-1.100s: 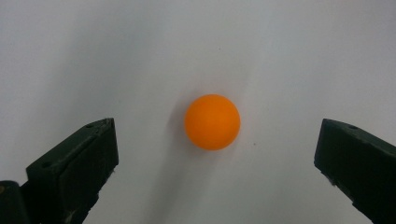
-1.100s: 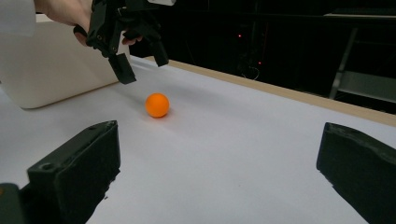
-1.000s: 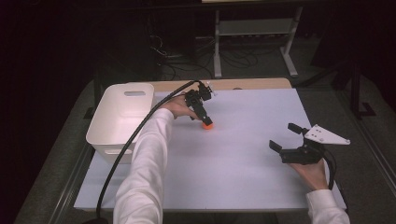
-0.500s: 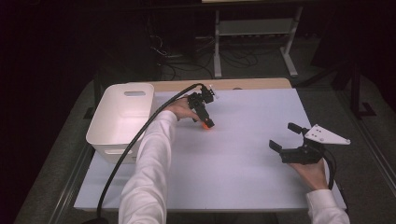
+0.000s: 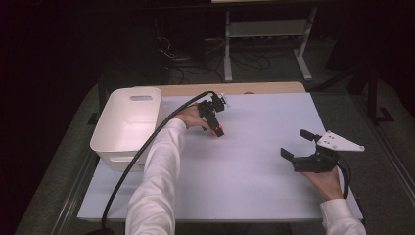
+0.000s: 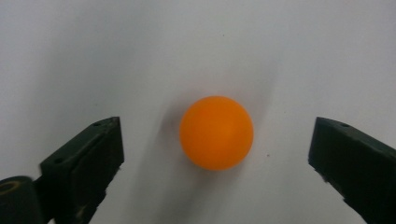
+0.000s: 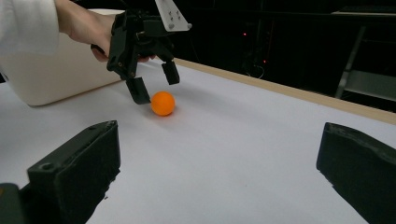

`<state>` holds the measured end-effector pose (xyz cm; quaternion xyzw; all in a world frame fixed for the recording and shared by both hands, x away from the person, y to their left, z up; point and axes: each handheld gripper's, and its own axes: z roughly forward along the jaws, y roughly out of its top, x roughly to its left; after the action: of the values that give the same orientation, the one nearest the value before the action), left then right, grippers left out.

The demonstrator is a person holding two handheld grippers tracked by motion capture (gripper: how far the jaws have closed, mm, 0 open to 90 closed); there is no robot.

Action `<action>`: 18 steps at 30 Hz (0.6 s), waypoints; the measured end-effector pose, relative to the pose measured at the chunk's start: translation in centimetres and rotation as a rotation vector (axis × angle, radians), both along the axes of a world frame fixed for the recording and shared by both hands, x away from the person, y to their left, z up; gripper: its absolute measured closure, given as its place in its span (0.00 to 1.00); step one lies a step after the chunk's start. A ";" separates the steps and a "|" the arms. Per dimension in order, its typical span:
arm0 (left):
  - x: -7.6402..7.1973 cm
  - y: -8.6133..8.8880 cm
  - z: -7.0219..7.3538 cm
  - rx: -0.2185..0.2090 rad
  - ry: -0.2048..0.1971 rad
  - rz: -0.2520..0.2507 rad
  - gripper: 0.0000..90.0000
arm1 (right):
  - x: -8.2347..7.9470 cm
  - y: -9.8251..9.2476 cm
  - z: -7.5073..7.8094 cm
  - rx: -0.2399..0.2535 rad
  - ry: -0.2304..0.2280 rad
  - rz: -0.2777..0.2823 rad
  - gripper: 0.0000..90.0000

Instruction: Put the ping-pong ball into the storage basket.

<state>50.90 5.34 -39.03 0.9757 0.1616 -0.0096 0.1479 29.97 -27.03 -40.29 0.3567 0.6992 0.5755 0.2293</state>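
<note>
Counted: one orange ball [image 6: 216, 132], one white bin [image 5: 126, 125], two tongs, one table [image 5: 254, 191].

Ball on the table just right of the bin, near the table's far edge, lying between the jaws of the left tongs [image 5: 216, 130]. Left tongs open, jaws just been closing, clear gap to the ball on both sides in the left gripper view; no contact with either pad. From the right gripper view, left tongs [image 7: 155, 86] tilted down over the ball [image 7: 163, 103], one jaw tip just beside it.

Right tongs [image 5: 296, 150] open, nothing between the jaws, well apart from the ball at the table's right side.

Hard to make out: ball mostly hidden behind the left jaws in the high view, only an orange sliver [image 5: 214, 132] showing. Bin cut off by a sleeve in the right gripper view. Room behind the table too dark to read.
</note>
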 end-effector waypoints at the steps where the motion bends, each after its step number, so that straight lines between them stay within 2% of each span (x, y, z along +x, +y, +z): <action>1: 0.1 -0.2 -0.1 -0.001 -0.003 -0.003 0.07 | 0.0 0.0 0.0 0.001 0.001 0.001 0.00; 5: 0.0 -0.5 -0.3 0.006 0.002 -0.014 0.13 | 0.0 -0.1 0.0 0.006 0.001 -0.001 0.00; 9: -0.1 -1.0 -0.6 0.024 -0.015 -0.029 0.23 | 0.0 -0.2 0.0 0.008 0.002 -0.001 0.00; 15: 0.0 -1.0 -1.2 0.066 -0.004 -0.035 0.29 | -0.1 -0.2 0.0 0.012 0.003 0.000 0.00; 18: 0.0 -1.0 -1.3 0.067 -0.001 -0.033 0.30 | 0.0 -0.3 0.0 0.014 0.005 -0.001 0.00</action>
<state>50.88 4.38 -40.29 0.9826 0.1457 -0.0063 0.1149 29.93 -27.34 -40.28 0.3601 0.6955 0.5796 0.2252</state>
